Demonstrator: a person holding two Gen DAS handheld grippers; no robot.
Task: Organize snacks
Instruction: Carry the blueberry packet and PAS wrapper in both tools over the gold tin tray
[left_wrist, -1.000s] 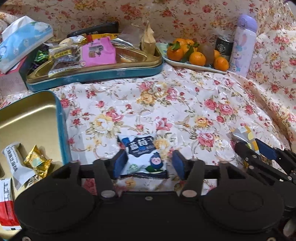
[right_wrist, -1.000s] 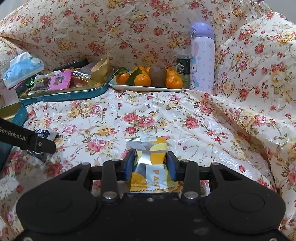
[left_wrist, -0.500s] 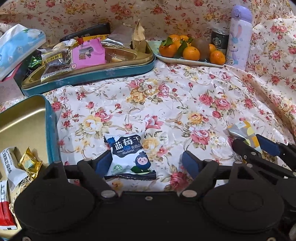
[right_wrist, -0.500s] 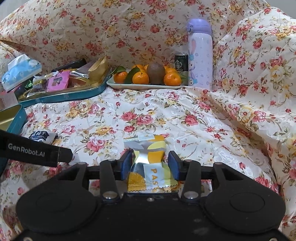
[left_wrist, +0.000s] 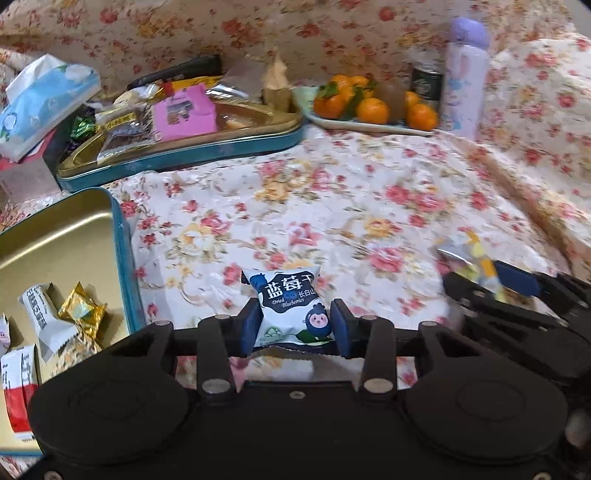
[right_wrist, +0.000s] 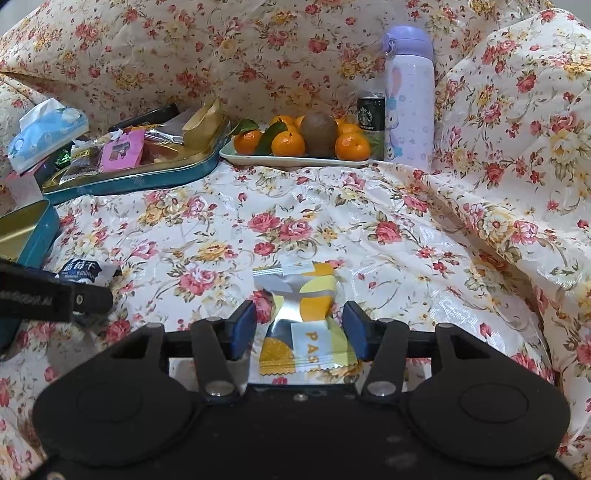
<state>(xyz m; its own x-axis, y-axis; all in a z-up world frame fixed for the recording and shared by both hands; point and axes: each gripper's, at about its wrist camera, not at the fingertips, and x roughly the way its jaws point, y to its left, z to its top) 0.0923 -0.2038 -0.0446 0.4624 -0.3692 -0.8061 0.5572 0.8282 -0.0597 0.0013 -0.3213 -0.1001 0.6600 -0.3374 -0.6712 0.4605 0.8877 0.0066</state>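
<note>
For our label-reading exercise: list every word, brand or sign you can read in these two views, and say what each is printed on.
"蓝莓干", "Dried Blueberries": blueberry packet between the left gripper's closing jaws.
"PAS", the rest hidden: yellow pastry packet between the right gripper's opening jaws.
"STARBUCKS" with round logo: dark can.
Print on the left gripper's side, pink packet and tin's wrappers: too blurred.

cloth (right_wrist: 332, 221) centre: passable | left: open tin (left_wrist: 123, 266) | back: fruit plate (right_wrist: 295, 160)
</note>
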